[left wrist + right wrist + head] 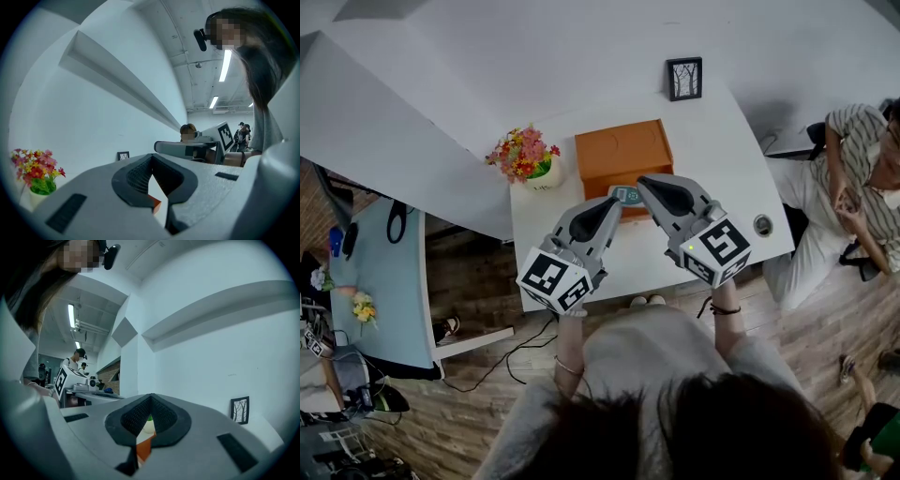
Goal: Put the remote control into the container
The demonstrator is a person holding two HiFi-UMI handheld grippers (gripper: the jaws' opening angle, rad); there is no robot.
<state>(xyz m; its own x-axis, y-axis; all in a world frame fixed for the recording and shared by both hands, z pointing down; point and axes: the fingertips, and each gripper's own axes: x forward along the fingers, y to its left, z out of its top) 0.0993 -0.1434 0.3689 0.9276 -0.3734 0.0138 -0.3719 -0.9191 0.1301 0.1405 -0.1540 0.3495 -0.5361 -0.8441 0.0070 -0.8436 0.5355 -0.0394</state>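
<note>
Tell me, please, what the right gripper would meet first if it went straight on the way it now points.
Probably the orange container: the right gripper, jaws shut, points toward it, and orange shows beyond its tips. Depth is unclear.

Two hand-held grippers point(614, 206) point(647, 185), one container point(623, 155), one remote control point(626, 194), one flowerpot point(542, 174), one picture point(684, 79).

No word, brand or number can be read anywhere. The only printed signs are black-and-white square markers point(548, 275) on the cubes of the left tool point(614, 204) and right tool point(644, 182); these are patterns, not letters. The remote control's point(625, 194) face is too small to read.
</note>
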